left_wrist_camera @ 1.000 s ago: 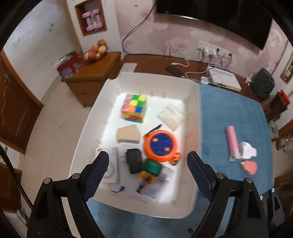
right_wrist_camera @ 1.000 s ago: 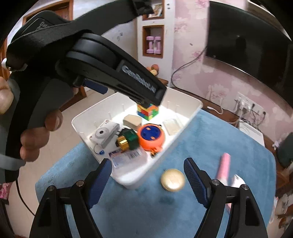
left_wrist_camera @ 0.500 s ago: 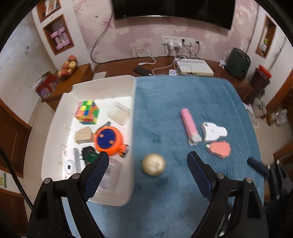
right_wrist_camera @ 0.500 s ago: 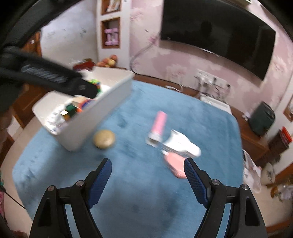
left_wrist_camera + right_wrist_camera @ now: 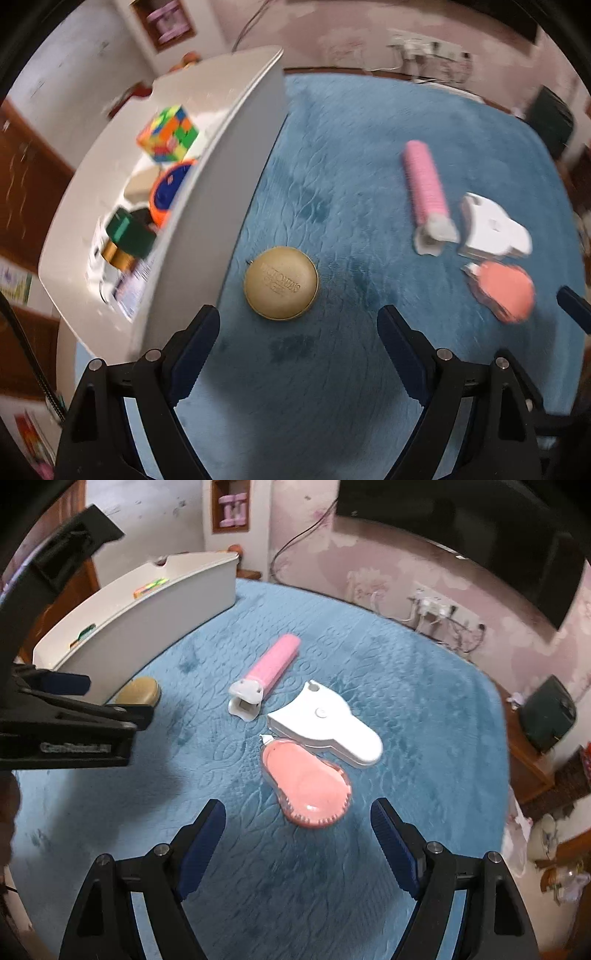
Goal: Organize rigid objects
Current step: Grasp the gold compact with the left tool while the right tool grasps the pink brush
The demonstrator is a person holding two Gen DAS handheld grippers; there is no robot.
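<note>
Blue quilted cloth over a rounded table, embossed pattern visible. Pink floral wall behind; dark television mounted high, socket strip with tangled cables below it. Wall niche with pink dumbbells. Dark green bin-like thing at far right, wood furniture around the edges.

White bin on the cloth's left side, tall grey-white wall facing the table centre. Inside: multicoloured puzzle cube, orange-and-blue round reel, dark green block with a gold cylinder just beside it, papers at the near end. Contents blurred, finer detail not readable.

Loose on the cloth: gold round case, embossed lettering on the lid, just beside the bin's wall, whether touching cannot be told. Well apart to the right, a cluster of three: pink tube with white cap, white flat gadget, pink oval brush with its tip close under the white gadget.

Left gripper: blue-padded fingers spread wide, nothing between them, gold case just ahead of the tips, not touched.

Right gripper: fingers likewise wide, empty, pink brush just ahead of the gap, no contact seen. Height above the cloth cannot be told for either.
</note>
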